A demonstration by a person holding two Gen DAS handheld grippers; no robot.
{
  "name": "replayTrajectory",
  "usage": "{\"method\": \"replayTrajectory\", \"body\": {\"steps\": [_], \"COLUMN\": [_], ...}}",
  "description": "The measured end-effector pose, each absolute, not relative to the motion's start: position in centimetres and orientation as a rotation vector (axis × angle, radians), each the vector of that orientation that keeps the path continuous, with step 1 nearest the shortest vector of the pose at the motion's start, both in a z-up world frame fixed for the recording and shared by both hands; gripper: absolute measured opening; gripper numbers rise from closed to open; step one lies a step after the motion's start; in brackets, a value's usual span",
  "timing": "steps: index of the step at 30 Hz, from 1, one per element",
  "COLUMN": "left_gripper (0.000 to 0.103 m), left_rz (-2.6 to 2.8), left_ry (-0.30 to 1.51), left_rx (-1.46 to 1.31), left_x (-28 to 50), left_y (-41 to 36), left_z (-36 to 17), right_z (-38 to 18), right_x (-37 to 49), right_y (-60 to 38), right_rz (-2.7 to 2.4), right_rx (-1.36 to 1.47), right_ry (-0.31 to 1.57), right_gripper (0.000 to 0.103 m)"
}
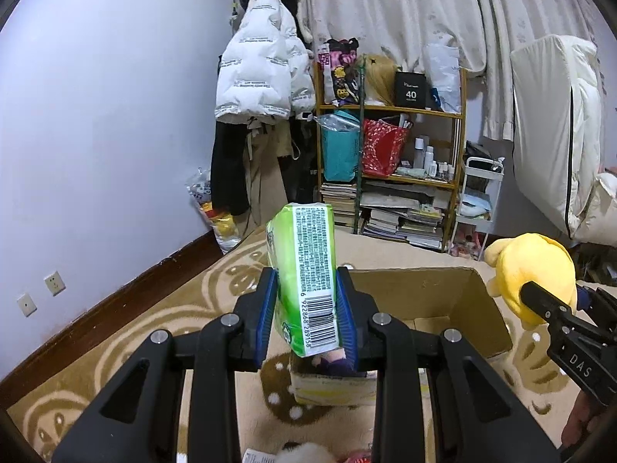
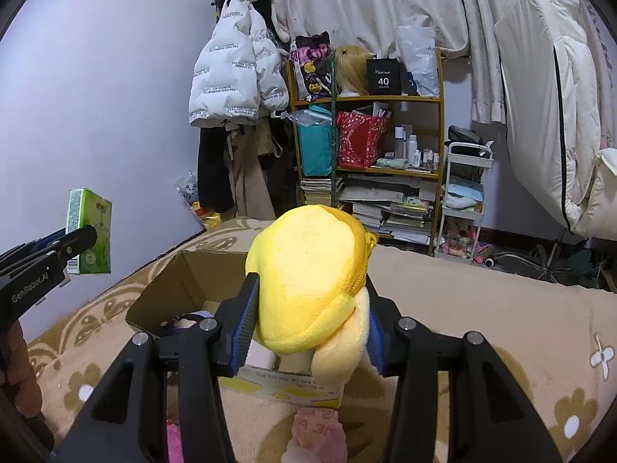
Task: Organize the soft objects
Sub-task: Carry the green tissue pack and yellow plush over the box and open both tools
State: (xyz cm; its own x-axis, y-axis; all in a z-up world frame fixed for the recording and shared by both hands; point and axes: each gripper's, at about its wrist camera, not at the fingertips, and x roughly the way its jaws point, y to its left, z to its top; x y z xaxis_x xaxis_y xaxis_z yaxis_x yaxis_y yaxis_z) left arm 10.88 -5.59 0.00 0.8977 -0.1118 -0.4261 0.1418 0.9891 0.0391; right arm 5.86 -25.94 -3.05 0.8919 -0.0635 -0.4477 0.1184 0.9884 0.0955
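1. The left gripper (image 1: 306, 308) is closed on a green tissue pack (image 1: 308, 266). Its blue pads (image 1: 267, 310) press both long sides of the pack, which stands upright at the centre of the left wrist view, barcode facing the camera.
2. In the right wrist view the same tissue pack (image 2: 90, 231) appears at the left edge of the frame, held above the patterned blanket (image 2: 482, 320).
3. The right gripper (image 2: 310, 320) is closed on a yellow plush toy (image 2: 308, 289). The toy fills the gap between the blue pads (image 2: 243, 332) and bulges above them at the centre of the frame.
4. In the left wrist view the plush toy (image 1: 528, 270) sits at the right edge of the frame, beside the open cardboard box (image 1: 462, 308).
5. The cardboard box (image 2: 185, 277) lies on the blanket, left of centre in the right wrist view. A doll with dark hair (image 2: 189, 320) shows inside it.
6. A wooden shelf (image 1: 389, 146) with books, bags and bottles stands in the upper centre background. A white puffer jacket (image 1: 262, 73) hangs to its left.
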Motion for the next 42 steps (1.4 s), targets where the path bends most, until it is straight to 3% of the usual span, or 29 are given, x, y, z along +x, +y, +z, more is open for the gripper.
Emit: {"method": "replayTrajectory", "body": {"steps": [24, 35, 42], "left_gripper": [0.030, 0.032, 0.049], "left_rz": [-0.252, -0.240, -0.217], "left_ry": [0.679, 0.724, 0.733], "left_rx": [0.032, 0.064, 0.050], "left_x": [16.3, 16.4, 16.2], "left_y": [-7.6, -8.2, -7.7], "left_z": [-4.7, -6.0, -5.7], "right_z": [-7.5, -8.6, -8.7], "right_x": [10.4, 10.6, 10.5], "right_y": [-25.2, -25.2, -25.2], "right_rz": [0.032, 0.071, 0.075], "right_rx": [0.138, 0.160, 0.161], "right_ry": [0.573, 0.613, 0.613], "right_gripper": [0.053, 0.059, 0.060]}}
